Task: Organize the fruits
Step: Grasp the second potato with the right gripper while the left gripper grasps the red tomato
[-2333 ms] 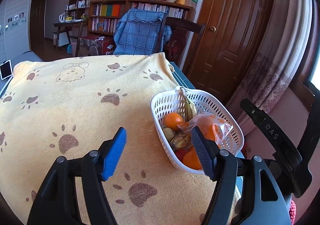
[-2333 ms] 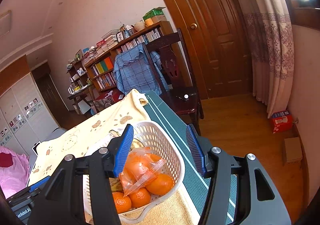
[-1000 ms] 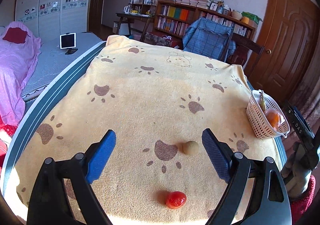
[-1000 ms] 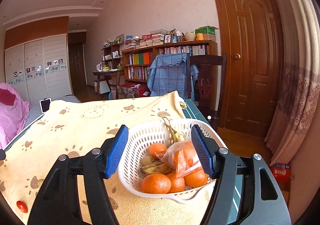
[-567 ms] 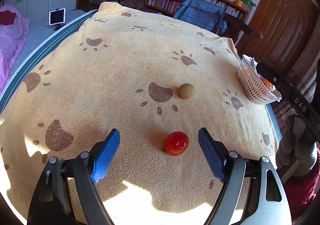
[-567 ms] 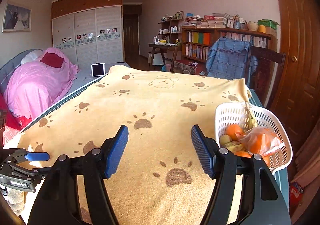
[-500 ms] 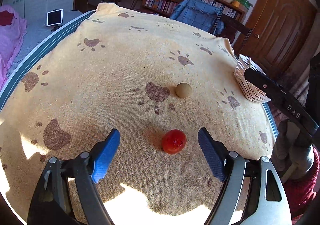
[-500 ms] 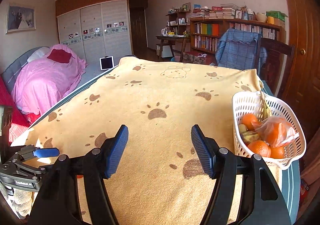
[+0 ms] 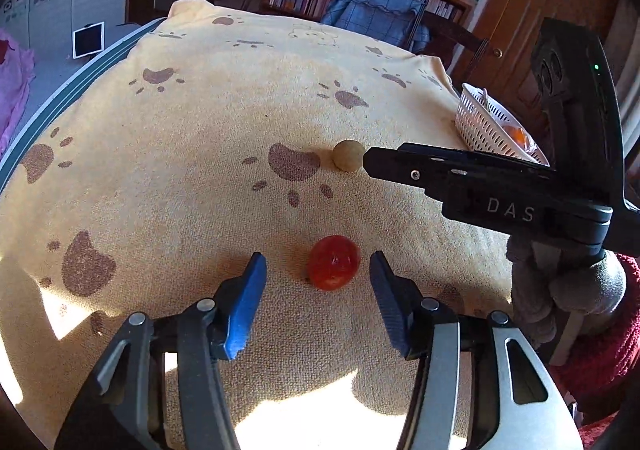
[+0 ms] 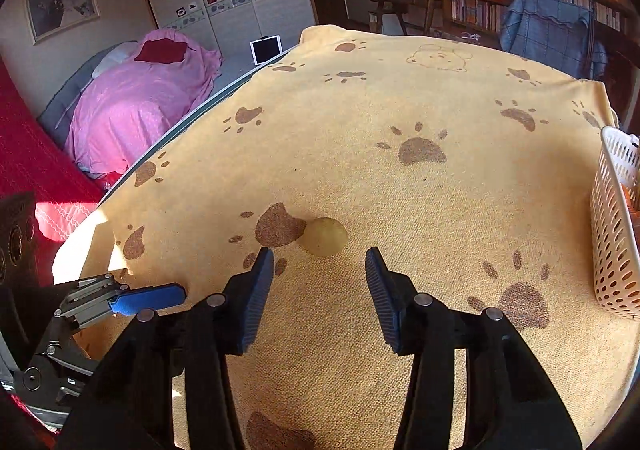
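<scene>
A red tomato (image 9: pixel 333 263) lies on the yellow paw-print cloth, between the tips of my open left gripper (image 9: pixel 316 274), apart from both pads. A round tan fruit (image 9: pixel 348 155) lies farther on; in the right wrist view the tan fruit (image 10: pixel 324 236) sits just beyond my open right gripper (image 10: pixel 319 265). The right gripper's black finger (image 9: pixel 440 169) reaches in beside the tan fruit. A white basket (image 9: pixel 490 125) with oranges stands at the table's right edge; its wall also shows in the right wrist view (image 10: pixel 616 226).
The yellow cloth (image 10: pixel 400 97) covers the whole table. A chair with a blue blanket (image 9: pixel 376 15) stands at the far end, bookshelves behind it. A pink bed (image 10: pixel 136 97) lies left of the table. The left gripper's blue pad (image 10: pixel 148 300) shows at the lower left.
Both grippers left the basket and swung over the table. The left one has closed in on the tomato. The right one has come down toward the tan fruit.
</scene>
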A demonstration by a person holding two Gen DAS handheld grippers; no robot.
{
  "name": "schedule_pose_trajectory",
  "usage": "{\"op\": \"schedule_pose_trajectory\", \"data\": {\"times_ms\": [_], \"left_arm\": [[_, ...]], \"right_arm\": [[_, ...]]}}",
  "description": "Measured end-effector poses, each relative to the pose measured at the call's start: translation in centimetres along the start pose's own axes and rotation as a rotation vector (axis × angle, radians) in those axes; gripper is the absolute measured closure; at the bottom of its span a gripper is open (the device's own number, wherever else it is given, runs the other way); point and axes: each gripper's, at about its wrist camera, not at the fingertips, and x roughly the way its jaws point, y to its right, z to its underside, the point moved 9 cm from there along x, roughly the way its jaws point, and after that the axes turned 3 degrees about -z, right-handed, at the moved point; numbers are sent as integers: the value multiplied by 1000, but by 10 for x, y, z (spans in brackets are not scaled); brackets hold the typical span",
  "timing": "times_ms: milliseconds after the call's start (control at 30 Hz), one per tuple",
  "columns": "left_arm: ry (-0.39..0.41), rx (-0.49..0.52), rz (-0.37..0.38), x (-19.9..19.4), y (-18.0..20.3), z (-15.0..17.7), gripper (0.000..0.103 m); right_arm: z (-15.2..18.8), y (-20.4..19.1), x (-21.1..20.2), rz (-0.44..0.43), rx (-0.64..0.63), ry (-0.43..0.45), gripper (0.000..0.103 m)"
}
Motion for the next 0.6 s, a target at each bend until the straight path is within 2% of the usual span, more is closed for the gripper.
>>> {"op": "schedule_pose_trajectory", "data": {"times_ms": [100, 233, 300, 600], "left_arm": [[-4, -15, 3, 1, -2, 1, 49], [-3, -12, -4, 2, -2, 0, 49], [-7, -20, -6, 3, -4, 0, 49], [-22, 13, -37, 7, 0, 1, 49]], "right_arm": [[-5, -1, 15, 19, -4, -23, 65], [-11, 5, 23, 52, 1, -19, 65], [-12, 11, 25, 72, 11, -20, 70], [-12, 17, 34, 61, 34, -21, 70]]}}
